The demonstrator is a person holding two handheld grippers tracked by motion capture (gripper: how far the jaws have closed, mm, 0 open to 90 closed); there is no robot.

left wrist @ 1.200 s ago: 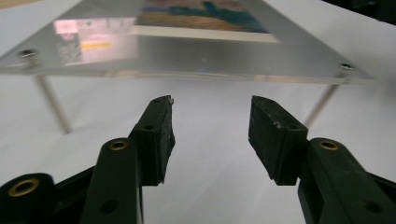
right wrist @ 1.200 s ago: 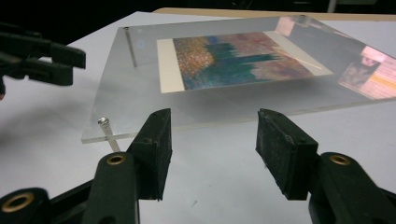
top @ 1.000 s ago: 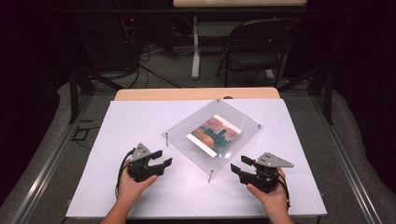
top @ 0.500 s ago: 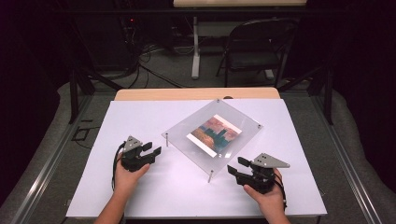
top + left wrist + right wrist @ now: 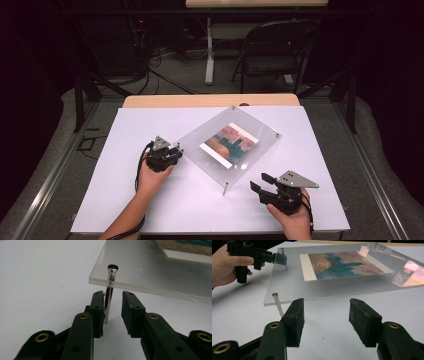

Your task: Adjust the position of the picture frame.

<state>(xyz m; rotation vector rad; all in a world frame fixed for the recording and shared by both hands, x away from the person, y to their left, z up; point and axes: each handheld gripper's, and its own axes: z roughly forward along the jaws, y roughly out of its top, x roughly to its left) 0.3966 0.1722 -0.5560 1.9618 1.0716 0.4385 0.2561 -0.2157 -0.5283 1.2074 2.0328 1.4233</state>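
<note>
While the left gripper (image 5: 113, 303) has its jaws parted around the metal standoff pin (image 5: 110, 293) at the near-left corner of the clear acrylic picture frame (image 5: 230, 145), they are not clamped: the left jaw lies against the pin or nearly so, and a clear gap remains to the right jaw. In the high view that gripper (image 5: 172, 152) sits at the frame's left corner, held by the left hand (image 5: 152, 172).

The right gripper (image 5: 325, 315) is released, jaws wide apart and holding nothing, pointed at the frame's near edge with another standoff pin (image 5: 277, 302) just beyond its left jaw. In the high view it (image 5: 257, 182) rests in the right hand (image 5: 292, 215) near the table's front-right corner, a little apart from the frame's nearest leg (image 5: 225, 189).

The frame stands raised on its pins, turned diagonally, around the middle of the white table (image 5: 125, 200), a colourful print (image 5: 230, 144) inside it. Bare white surface lies open along the table's front edge, left side and right side.
</note>
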